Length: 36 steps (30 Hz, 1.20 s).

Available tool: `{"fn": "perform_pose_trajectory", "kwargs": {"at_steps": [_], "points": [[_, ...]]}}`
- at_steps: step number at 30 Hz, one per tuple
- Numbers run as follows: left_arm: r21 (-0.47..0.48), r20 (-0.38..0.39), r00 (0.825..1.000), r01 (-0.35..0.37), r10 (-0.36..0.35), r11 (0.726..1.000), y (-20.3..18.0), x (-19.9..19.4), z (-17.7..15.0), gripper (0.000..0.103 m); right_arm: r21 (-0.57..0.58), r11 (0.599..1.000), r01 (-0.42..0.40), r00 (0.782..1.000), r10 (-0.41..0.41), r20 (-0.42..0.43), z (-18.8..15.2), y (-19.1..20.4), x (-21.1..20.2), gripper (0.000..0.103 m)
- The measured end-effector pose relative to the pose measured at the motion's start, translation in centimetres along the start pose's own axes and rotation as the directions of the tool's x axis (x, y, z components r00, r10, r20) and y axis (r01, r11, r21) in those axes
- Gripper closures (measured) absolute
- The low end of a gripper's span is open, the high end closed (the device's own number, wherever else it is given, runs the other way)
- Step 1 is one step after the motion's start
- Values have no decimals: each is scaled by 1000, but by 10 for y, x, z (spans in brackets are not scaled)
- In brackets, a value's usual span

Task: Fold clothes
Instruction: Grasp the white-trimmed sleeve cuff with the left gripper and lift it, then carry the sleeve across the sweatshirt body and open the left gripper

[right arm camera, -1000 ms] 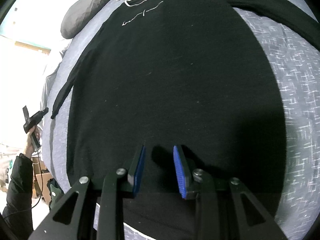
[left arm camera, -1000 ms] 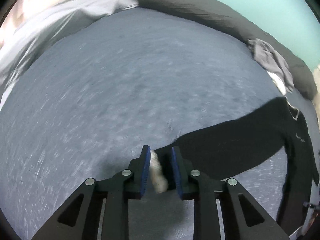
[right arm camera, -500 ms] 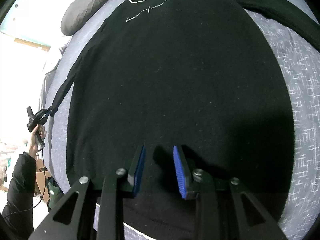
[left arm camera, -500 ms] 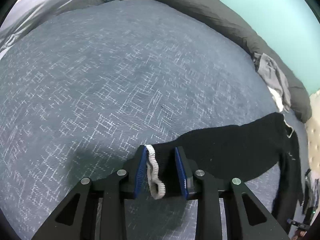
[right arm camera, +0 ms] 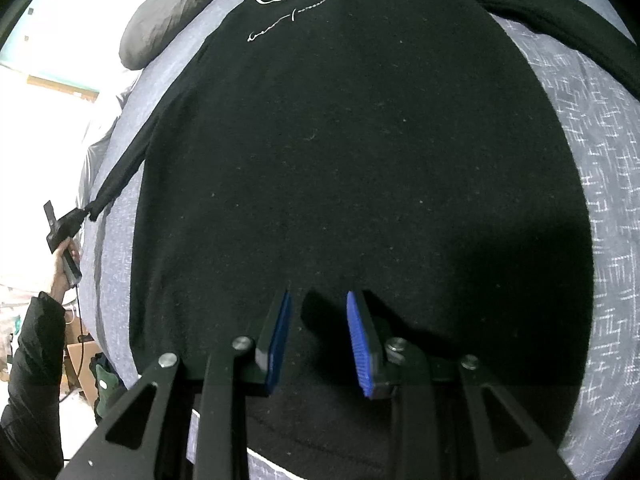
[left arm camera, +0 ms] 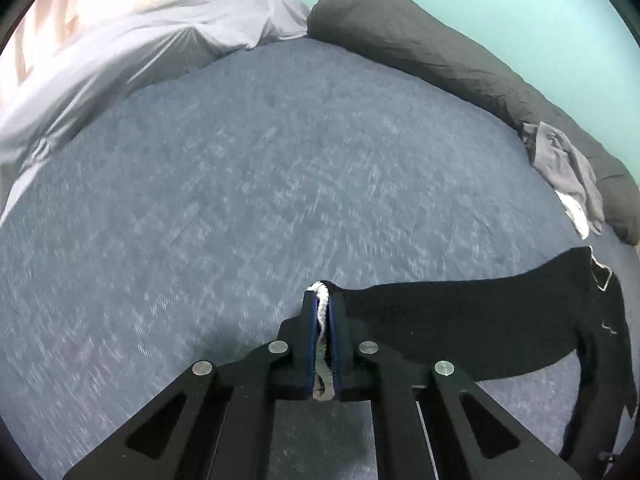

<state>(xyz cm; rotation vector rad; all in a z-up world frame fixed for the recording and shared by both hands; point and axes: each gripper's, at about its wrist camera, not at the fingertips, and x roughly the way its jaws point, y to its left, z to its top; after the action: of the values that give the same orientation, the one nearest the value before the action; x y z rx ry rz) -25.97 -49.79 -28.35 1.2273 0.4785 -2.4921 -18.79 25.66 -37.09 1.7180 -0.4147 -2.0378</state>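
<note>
A black long-sleeved sweater (right arm camera: 360, 140) lies spread flat on the blue-grey bed cover (left arm camera: 240, 200). My left gripper (left arm camera: 323, 300) has its jaws closing tight on the white-edged cuff (left arm camera: 320, 290) of one sleeve (left arm camera: 460, 320). The pads press the cuff, and the sleeve stretches away to the right. In the right wrist view this same left gripper (right arm camera: 66, 224) holds the sleeve end taut at the bed's left side. My right gripper (right arm camera: 318, 300) hovers open over the sweater's lower body, with nothing pinched between its blue pads.
A long dark bolster (left arm camera: 440, 52) runs along the far edge below the teal wall. A crumpled grey garment (left arm camera: 568, 168) lies against it near the sweater's collar. A pale grey sheet (left arm camera: 140, 48) is bunched at the far left. A person's dark sleeve (right arm camera: 32, 360) is beside the bed.
The left gripper's jaws have closed from apart around the cuff to pinching it, and the sleeve has been pulled straighter. The right gripper has stayed where it was.
</note>
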Motion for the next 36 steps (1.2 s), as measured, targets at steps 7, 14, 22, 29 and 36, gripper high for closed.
{"fn": "perform_pose_trajectory", "kwargs": {"at_steps": [7, 14, 22, 29, 36], "points": [[-32, -71, 997, -23, 21, 999, 4, 26, -4, 93, 14, 1000, -6, 1000, 6, 10, -3, -1, 2, 74], [-44, -26, 996, -89, 88, 995, -1, -13, -24, 85, 21, 999, -32, 999, 32, 27, -6, -4, -6, 74], [24, -202, 948, 257, -247, 966, -110, -8, -81, 85, 24, 997, -75, 995, 73, 64, -13, -6, -18, 74], [30, -369, 823, 475, -432, 879, -232, 21, -149, 85, 84, 992, -97, 987, 85, 139, -18, -21, -26, 74], [24, -399, 801, 495, -446, 869, -284, 40, -179, 85, 92, 986, -138, 977, 120, 176, -24, -28, -21, 74]]}}
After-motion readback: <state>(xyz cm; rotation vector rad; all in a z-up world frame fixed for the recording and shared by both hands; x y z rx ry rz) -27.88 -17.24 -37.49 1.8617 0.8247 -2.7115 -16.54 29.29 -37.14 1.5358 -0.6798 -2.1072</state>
